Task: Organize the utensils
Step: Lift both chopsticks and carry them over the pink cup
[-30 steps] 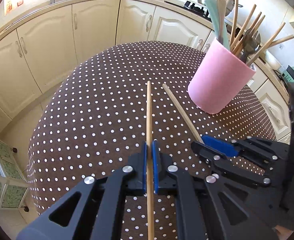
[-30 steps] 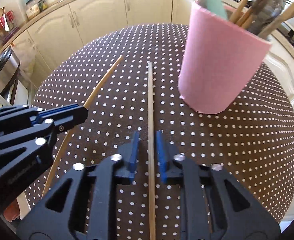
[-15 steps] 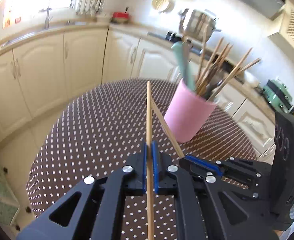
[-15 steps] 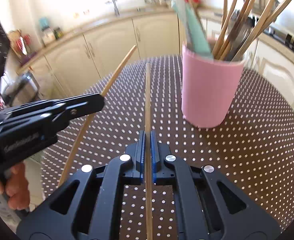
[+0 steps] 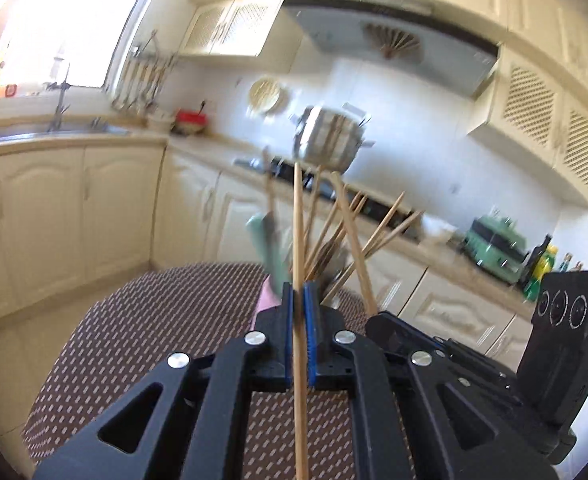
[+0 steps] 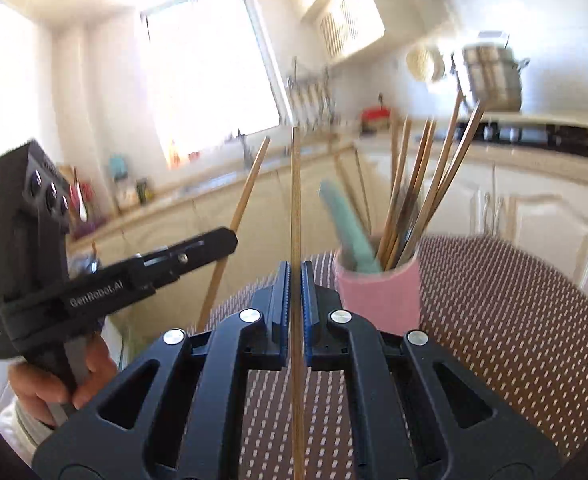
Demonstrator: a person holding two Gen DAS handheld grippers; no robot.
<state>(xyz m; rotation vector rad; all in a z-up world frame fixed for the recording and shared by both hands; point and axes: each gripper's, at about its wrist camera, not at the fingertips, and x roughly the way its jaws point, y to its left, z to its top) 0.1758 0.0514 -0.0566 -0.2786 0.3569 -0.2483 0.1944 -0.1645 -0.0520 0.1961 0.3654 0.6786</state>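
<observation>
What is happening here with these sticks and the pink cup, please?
A person is tidying utensils with a hand-held tool in each hand. The left tool is shut on one wooden chopstick, and the right tool is shut on another chopstick. Both sticks are raised off the dotted tablecloth and point upward. The pink cup stands on the table just ahead, already holding several chopsticks and a green utensil. Neither held stick is in the cup yet.

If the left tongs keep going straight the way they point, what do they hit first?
Probably the pink cup of utensils: it sits just beyond the left tongs, which are shut on a chopstick. That stick's tip leads and points above the cup. Depth is unclear in the blur.
</observation>
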